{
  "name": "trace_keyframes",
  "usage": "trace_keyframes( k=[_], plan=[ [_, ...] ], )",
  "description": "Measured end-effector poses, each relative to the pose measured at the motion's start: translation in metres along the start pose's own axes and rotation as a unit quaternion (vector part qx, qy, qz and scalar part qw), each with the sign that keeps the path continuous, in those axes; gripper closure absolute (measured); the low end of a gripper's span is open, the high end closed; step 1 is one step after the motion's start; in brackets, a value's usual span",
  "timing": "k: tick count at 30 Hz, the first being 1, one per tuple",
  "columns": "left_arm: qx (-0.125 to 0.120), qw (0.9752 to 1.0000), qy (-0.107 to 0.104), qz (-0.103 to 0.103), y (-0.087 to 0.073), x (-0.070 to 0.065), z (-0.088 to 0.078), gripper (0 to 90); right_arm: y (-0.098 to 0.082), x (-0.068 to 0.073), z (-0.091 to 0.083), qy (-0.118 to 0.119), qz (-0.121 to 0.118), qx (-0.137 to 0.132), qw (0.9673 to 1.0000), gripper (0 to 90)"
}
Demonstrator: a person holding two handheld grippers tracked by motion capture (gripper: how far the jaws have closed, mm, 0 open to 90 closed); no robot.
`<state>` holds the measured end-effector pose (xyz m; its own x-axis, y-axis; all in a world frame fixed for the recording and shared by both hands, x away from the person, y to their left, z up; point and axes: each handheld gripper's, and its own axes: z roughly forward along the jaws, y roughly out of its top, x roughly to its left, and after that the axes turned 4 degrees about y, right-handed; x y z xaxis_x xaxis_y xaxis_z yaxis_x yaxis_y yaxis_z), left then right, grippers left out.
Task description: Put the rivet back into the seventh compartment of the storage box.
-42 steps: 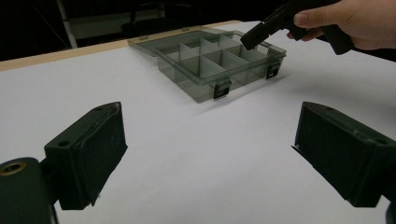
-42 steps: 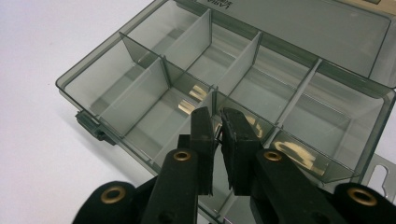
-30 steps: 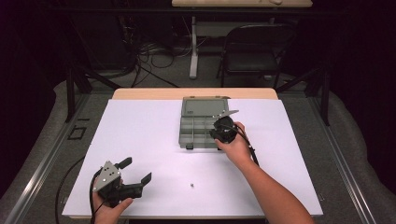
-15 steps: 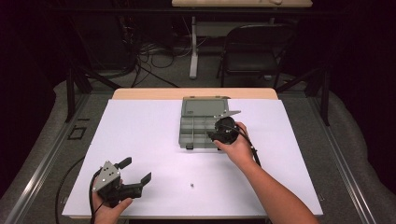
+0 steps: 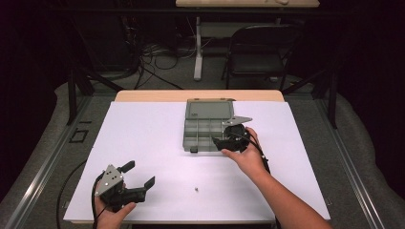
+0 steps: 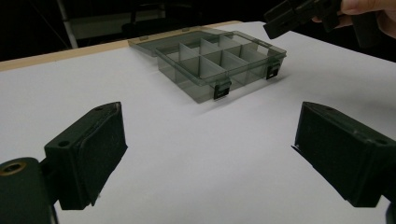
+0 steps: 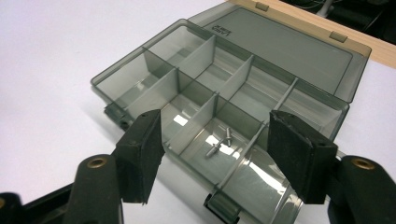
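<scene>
A smoky grey compartment box lies with its lid flat behind it on the white table. My right gripper hovers just above the box's near right corner. Its jaws have just been opening and now stand wide apart with nothing between them. In the right gripper view, two small metal screws lie in the compartment below the jaws. My left gripper rests open near the table's front left, pointing at the box. A tiny screw lies loose on the table.
A bare wooden strip runs along the table's far edge behind the lid. A black chair and cables stand on the floor beyond. White surface spreads to the left of the box and between the two hands.
My right hand has drawn back a little toward the box's near edge and risen slightly. The left gripper has stayed where it was.
</scene>
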<state>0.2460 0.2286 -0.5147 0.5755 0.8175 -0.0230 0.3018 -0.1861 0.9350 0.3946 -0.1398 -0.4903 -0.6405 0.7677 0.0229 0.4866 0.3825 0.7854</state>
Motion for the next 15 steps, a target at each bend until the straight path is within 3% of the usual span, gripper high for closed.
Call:
trace_keyframes(
  k=[15],
  plan=[
    [-0.002, 1.0, 0.0, -0.001, 0.0, 0.0, 0.0, 8.7, -0.009, 0.034, -0.023, 0.034, -0.036, -0.016, 0.9986, 34.0]
  ],
)
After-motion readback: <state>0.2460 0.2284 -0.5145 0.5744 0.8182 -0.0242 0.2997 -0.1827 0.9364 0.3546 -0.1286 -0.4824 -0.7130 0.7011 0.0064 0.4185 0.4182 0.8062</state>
